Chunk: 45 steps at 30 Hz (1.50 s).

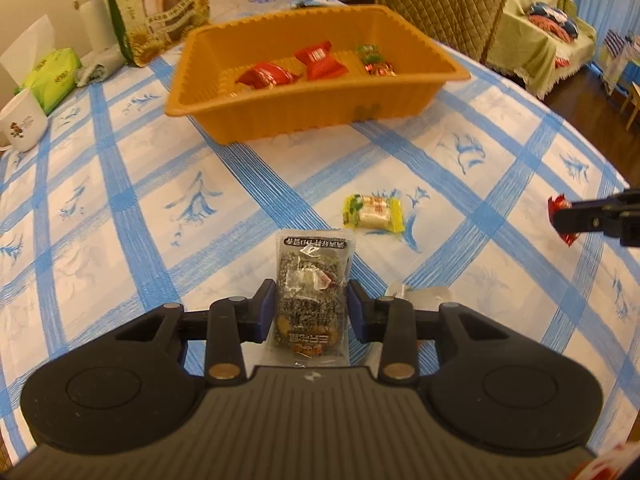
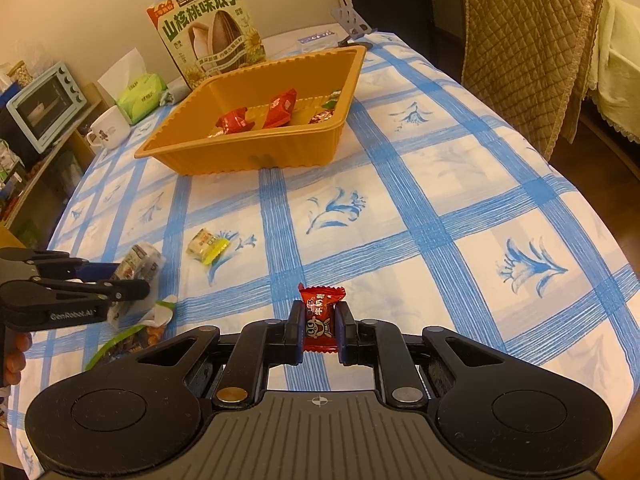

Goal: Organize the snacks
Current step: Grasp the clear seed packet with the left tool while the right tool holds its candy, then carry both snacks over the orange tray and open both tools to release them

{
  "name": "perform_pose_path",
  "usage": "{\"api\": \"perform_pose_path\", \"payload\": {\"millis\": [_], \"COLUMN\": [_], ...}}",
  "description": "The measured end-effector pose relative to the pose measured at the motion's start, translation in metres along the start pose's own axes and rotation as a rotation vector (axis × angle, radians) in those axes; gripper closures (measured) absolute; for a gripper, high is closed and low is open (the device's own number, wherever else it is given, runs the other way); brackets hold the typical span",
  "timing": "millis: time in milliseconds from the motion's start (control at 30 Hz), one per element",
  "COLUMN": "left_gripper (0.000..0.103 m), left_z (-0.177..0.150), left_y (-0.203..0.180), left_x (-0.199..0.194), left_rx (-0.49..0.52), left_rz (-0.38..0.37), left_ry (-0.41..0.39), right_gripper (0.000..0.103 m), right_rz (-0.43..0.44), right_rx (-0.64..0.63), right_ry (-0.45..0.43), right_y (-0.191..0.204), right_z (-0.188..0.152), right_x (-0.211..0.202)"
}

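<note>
My left gripper (image 1: 311,306) is shut on a dark sesame snack packet (image 1: 310,280) and holds it above the tablecloth; it also shows in the right wrist view (image 2: 128,280). My right gripper (image 2: 319,322) is shut on a small red candy (image 2: 320,314), seen at the right edge of the left wrist view (image 1: 560,216). An orange tray (image 1: 256,116) stands farther back and holds two red packets (image 1: 318,60) and a green and a red candy (image 1: 374,60). A yellow wrapped candy (image 1: 372,212) lies on the cloth between tray and grippers.
A sunflower seed box (image 2: 212,36), a tissue pack (image 2: 140,94), a white mug (image 2: 108,128) and a white flask (image 1: 92,16) stand behind the tray. More snack packets (image 2: 136,336) lie near the left gripper. A padded chair (image 2: 524,52) stands at the table's right.
</note>
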<state>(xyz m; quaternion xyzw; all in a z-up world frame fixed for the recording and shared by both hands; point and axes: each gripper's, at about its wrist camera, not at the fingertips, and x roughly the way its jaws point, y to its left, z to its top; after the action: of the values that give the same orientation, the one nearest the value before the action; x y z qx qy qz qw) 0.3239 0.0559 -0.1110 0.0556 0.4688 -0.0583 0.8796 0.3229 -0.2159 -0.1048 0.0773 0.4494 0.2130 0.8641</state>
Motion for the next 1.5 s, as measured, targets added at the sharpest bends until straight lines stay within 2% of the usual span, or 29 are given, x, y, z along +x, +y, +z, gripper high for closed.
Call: {"api": "perform_pose_path", "payload": {"millis": [400, 733, 933, 1100, 1500], "left_gripper": [0.069, 0.069, 0.069, 0.069, 0.069], "left_z": [0.027, 0.079, 0.120, 0.152, 0.200], "left_y": [0.024, 0.038, 0.045, 0.054, 0.063], "left_x": [-0.042, -0.049, -0.035, -0.017, 0.043], "left_rx": [-0.113, -0.125, -0.124, -0.118, -0.054], "left_rz": [0.038, 0.057, 0.058, 0.060, 0.066], "left_ry": [-0.111, -0.193, -0.223, -0.227, -0.178], "right_gripper": [0.087, 0.087, 0.087, 0.087, 0.087], "right_rz": [0.049, 0.107, 0.127, 0.122, 0.083], "right_rx": [-0.043, -0.082, -0.099, -0.106, -0.067], "right_ry": [-0.026, -0.115, -0.158, -0.162, -0.161], "right_y": [0.009, 0.022, 0.029, 0.026, 0.015], "right_z": [0.017, 0.076, 0.120, 0.150, 0.199], "right_x": [-0.001, 0.008, 0.025, 0.045, 0.093]}}
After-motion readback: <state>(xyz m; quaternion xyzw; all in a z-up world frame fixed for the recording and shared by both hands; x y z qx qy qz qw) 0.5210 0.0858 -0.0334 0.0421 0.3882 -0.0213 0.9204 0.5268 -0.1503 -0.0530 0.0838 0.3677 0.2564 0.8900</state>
